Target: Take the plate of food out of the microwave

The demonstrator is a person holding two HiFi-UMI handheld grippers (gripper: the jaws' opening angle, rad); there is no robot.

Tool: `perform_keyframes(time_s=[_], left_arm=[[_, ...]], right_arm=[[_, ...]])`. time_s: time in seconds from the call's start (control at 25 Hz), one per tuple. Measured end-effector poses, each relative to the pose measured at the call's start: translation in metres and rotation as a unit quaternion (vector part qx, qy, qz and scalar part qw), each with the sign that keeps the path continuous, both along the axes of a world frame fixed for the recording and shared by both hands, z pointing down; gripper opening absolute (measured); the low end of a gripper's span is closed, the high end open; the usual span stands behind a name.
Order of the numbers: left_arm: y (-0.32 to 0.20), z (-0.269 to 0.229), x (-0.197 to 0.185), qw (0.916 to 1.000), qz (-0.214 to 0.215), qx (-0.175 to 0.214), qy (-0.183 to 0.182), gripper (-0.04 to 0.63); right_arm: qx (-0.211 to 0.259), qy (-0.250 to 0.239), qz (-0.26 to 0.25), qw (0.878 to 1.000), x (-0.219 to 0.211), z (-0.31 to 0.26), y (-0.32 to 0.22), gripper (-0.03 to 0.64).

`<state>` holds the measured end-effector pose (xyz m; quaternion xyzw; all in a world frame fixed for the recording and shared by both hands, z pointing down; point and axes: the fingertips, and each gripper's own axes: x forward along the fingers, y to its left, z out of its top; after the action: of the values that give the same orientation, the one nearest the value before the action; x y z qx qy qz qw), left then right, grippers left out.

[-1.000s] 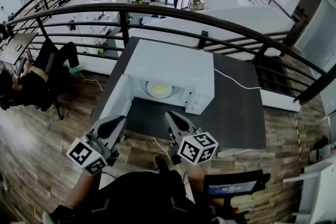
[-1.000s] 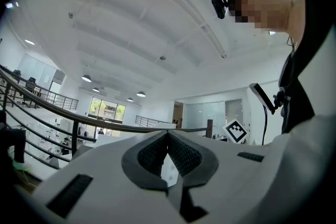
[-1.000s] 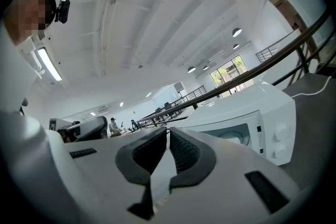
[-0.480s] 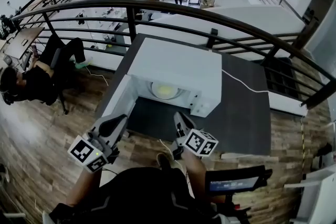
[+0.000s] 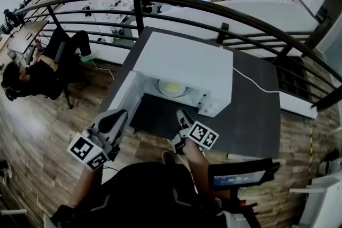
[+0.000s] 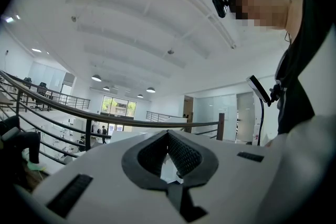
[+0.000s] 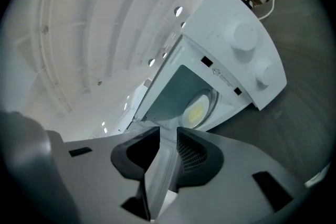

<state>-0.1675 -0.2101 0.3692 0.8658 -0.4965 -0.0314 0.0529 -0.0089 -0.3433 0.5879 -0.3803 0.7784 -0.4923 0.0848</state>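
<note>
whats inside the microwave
A plate of pale yellow food sits in the microwave, whose door is swung open. In the head view, the microwave's top hides the back of the cavity.

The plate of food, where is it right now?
In the head view the plate sits inside the open white microwave on the dark table, just right of its swung-open door.

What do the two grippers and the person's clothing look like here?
Both the left gripper and the right gripper have light grey shells, dark mesh-textured fingers and a rear cube of black-and-white square markers. The person wears a black top.
</note>
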Motion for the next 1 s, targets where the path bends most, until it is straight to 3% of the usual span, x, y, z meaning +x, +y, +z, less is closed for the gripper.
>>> perform_keyframes(time_s=[0.2,0.36,0.88,1.0], left_arm=[[-0.003,0.001,-0.003,0.9998,-0.019,-0.007,-0.001,0.005],[-0.006,0.004,-0.002,0.9993,-0.032,-0.019,-0.008,0.005],[-0.017,-0.006,0.017,0.9976,-0.065,-0.017,-0.016,0.005],[-0.016,-0.007,0.015,0.9967,-0.075,-0.02,-0.022,0.005]], right_arm=[[-0.056,-0.048,0.009,0.997,-0.006,0.031,-0.014,0.133],[-0.095,-0.101,0.026,0.99,-0.007,0.052,-0.027,0.245],[-0.171,-0.134,0.033,0.976,-0.001,0.101,-0.06,0.247],[-0.187,-0.152,0.043,0.97,-0.004,0.107,-0.067,0.279]])
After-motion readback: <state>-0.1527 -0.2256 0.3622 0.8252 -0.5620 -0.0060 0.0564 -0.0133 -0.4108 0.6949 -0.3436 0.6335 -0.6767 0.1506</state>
